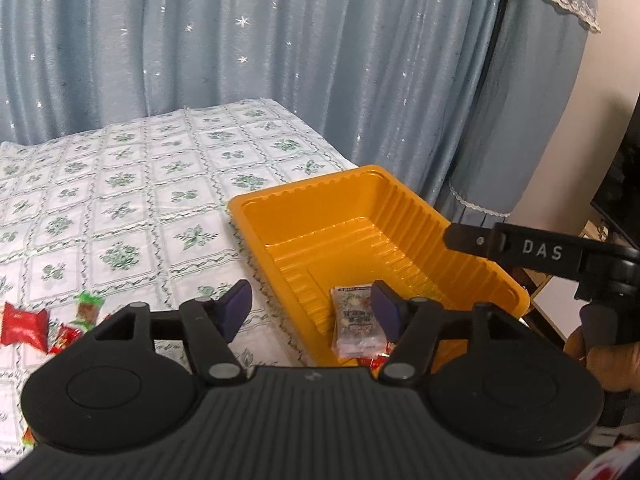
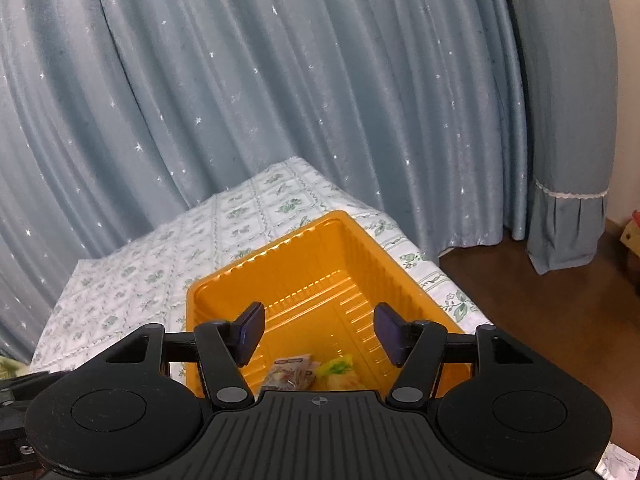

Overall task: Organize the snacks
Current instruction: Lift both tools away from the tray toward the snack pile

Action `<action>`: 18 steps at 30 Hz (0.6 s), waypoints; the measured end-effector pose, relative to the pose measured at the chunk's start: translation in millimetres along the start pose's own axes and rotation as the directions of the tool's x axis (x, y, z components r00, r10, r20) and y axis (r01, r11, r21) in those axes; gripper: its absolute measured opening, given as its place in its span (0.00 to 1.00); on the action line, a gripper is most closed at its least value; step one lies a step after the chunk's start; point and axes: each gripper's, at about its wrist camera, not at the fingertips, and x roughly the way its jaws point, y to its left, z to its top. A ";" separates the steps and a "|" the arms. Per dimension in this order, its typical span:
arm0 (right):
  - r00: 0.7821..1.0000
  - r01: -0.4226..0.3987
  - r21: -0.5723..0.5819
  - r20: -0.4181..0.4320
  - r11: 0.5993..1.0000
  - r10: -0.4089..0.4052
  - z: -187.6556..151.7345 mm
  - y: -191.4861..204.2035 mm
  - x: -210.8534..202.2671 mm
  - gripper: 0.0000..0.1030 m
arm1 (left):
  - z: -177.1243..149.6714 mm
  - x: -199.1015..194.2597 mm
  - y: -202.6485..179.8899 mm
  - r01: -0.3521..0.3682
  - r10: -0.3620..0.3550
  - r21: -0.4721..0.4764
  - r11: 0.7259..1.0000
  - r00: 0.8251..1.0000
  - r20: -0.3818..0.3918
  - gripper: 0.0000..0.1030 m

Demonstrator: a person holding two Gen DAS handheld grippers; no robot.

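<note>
The white letters "DAS" are showing on the black arm of the right gripper (image 1: 472, 240) reaching in over the orange tray (image 1: 404, 200), while the print on the pale snack packet (image 1: 354, 320) lying in that tray is staying too blurred to read.

a blue-grey curtain (image 1: 248, 40) with small white star specks hangs behind the table. a white tablecloth (image 1: 132, 184) printed with green leaf squares covers the table. right of it lies dark wooden floor (image 2: 540, 304).
</note>
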 end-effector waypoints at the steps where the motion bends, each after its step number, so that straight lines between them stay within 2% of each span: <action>1: 1.000 0.005 -0.004 0.002 1.000 -0.005 0.3 0.0 -2.5 0.59 | -1.5 -4.0 1.2 -0.004 0.004 -0.003 1.000 1.000 0.001 0.61; 9: 1.000 0.006 -0.001 0.018 1.000 -0.006 -3.7 6.2 -44.8 0.59 | -19.8 -57.6 12.2 -0.049 0.051 -0.058 0.997 0.998 0.032 0.71; 18: 1.000 -0.022 -0.046 0.012 0.999 0.022 -35.4 40.1 -100.1 0.59 | -49.5 -129.7 21.7 -0.100 0.108 -0.119 0.988 0.992 0.064 0.76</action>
